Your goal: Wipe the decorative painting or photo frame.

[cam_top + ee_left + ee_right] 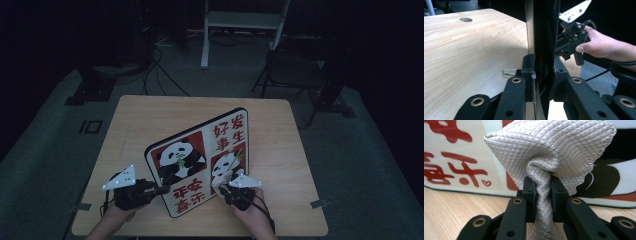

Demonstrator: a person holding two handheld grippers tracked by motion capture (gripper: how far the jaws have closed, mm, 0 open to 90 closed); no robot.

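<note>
Your left tool is clamped on the panda board's edge, holding it upright on the tabletop. Right tool pinches cloth w/ it against the board's front; wiping looks underway, most of face left.

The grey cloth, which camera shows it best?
The right gripper view: the grey cloth sits close up, its bunched middle pinched in the right claw, with the panda board behind. The high view shows a small pale patch against the board. The left gripper view faces the board's edge.
</note>
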